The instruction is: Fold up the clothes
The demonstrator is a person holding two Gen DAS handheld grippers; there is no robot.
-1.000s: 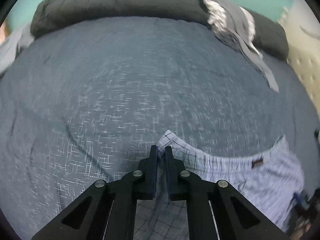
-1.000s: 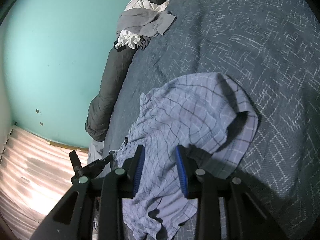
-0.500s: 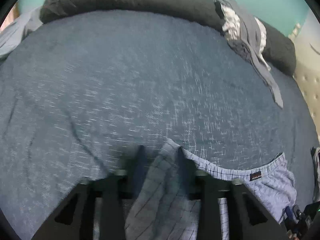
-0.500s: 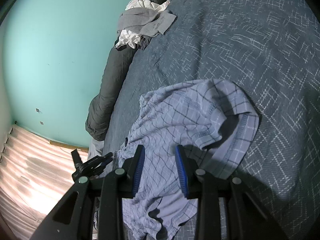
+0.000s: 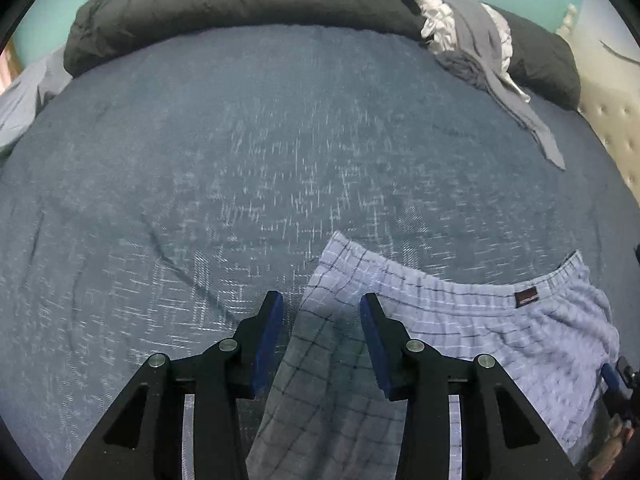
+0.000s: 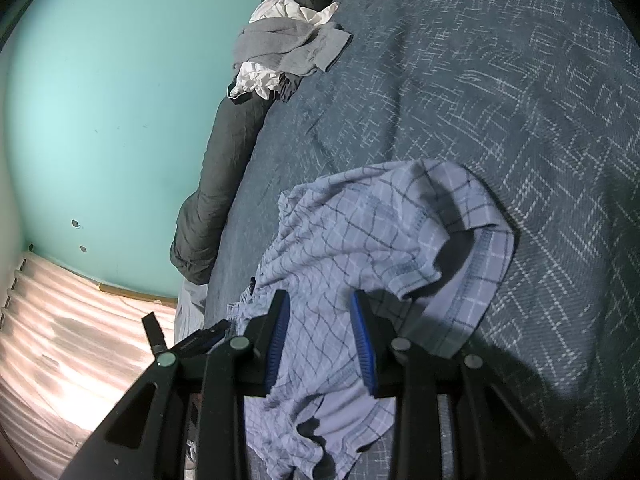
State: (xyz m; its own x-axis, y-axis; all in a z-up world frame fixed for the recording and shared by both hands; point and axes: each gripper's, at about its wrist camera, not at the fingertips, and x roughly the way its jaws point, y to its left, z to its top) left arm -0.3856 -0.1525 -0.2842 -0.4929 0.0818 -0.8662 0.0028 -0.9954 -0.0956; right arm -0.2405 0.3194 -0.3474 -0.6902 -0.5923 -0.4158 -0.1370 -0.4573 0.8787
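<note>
Light blue checked shorts (image 5: pixel 460 320) lie rumpled on the dark blue bedspread (image 5: pixel 200 160), waistband and its dark label (image 5: pixel 525 299) towards the right. My left gripper (image 5: pixel 320 298) points steeply down over the shorts' left corner. Its jaws are closing, but the blue pads (image 5: pixel 268 332) stand apart and clear of the cloth beneath them. In the right wrist view the shorts (image 6: pixel 360 232) spread ahead with one hem folded over. My right gripper (image 6: pixel 319 295) hovers over their near part, jaws apart and nothing pinched.
A heap of grey and white clothes (image 5: pixel 468 44) rests on a rolled dark duvet (image 5: pixel 240 4) along the bed's far edge. A padded beige headboard (image 5: pixel 616 120) stands at the right. The right wrist view shows a teal wall (image 6: pixel 100 100) and pale curtain (image 6: pixel 60 360).
My left gripper, shut on the shorts' corner a second ago, has opened and let it go. The lifted fold has sunk onto the bed. The right gripper has kept still.
</note>
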